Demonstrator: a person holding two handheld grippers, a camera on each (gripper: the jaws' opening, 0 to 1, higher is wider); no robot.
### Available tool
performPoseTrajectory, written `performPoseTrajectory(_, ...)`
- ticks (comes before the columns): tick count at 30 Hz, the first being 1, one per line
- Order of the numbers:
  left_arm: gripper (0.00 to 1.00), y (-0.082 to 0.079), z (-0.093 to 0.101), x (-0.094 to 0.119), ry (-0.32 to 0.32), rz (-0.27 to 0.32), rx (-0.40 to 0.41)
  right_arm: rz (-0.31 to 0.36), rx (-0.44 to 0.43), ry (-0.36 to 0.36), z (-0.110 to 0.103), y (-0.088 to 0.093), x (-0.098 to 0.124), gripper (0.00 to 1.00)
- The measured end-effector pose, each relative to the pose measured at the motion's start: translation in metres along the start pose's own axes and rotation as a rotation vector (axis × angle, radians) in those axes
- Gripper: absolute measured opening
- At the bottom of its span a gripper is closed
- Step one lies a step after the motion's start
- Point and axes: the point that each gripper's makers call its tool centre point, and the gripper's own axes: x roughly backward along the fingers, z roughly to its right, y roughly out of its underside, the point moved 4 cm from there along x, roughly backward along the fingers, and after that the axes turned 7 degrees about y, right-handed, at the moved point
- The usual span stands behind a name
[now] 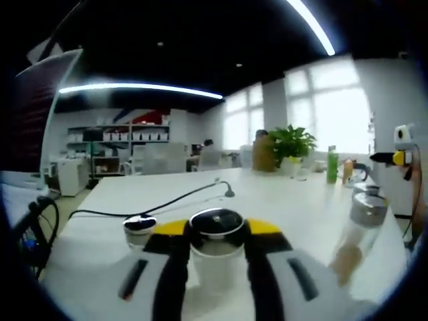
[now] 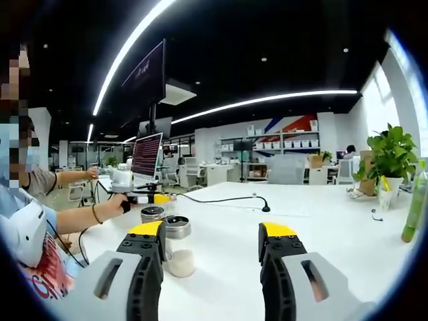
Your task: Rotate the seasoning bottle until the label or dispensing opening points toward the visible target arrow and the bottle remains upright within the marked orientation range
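Jaws of the left gripper [image 1: 215, 257] pinching a seasoning bottle [image 1: 216, 249] at bottom centre of the left gripper view, black fingers [image 1: 172, 274] pressed to either side of the clear body, chrome cap upright just above the yellow tips. Second shaker [image 1: 140, 229] just left of it, low and close to the left finger. Third shaker [image 1: 358, 227] at lower right, blurred, near the table's right edge. White table [image 1: 281, 200] open and bare behind the bottle, crossed by a black cable [image 1: 160, 200] running from the left edge toward centre. Green bottle [image 1: 332, 164] and potted plant [image 1: 292, 143] far back at upper right, well apart from the grip. In the right gripper view, right gripper [image 2: 212, 251] at bottom centre with jaws spread wide, bare tabletop between the fingers [image 2: 148, 267]. Same seasoning bottle [image 2: 178, 249] just beside the left finger, apart from it or touching: cannot tell. Left gripper [image 2: 142, 198] reaching in from the left, held by a person's hand [image 2: 118, 202]. Monitor [image 2: 146, 155] on a stand at upper left behind them. Wide clear tabletop to the right of the fingers, out to a green bottle [image 2: 414, 204] at the right edge.
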Motion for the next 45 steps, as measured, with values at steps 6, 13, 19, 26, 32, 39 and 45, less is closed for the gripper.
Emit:
performPoseTrajectory(6,0.33,-0.008,0.028,0.017,0.052,0.015,-0.018,-0.007,-0.003,-0.001,0.0,0.001,-0.003,0.57)
performPoseTrajectory(13,0.33,-0.013,0.051,0.032,0.106,0.042,-0.013,-0.011,-0.002,-0.004,-0.002,0.002,-0.004,0.57)
performPoseTrajectory(19,0.33,-0.006,0.063,0.039,0.141,0.039,-0.009,-0.01,0.001,-0.005,-0.003,0.001,-0.004,0.57)
performPoseTrajectory(26,0.33,0.005,0.074,0.044,0.163,0.021,0.009,-0.013,0.002,-0.007,-0.003,0.002,-0.003,0.57)
performPoseTrajectory(32,0.33,0.014,0.084,0.049,0.171,0.015,-0.004,-0.014,0.003,-0.007,-0.004,0.003,-0.003,0.57)
performPoseTrajectory(39,0.33,0.024,0.092,0.055,0.179,0.01,0.001,-0.014,0.004,-0.008,-0.005,0.003,-0.003,0.57)
performPoseTrajectory(45,0.33,0.034,0.1,0.054,0.197,-0.005,0.017,-0.008,0.01,-0.007,-0.007,0.002,-0.002,0.57)
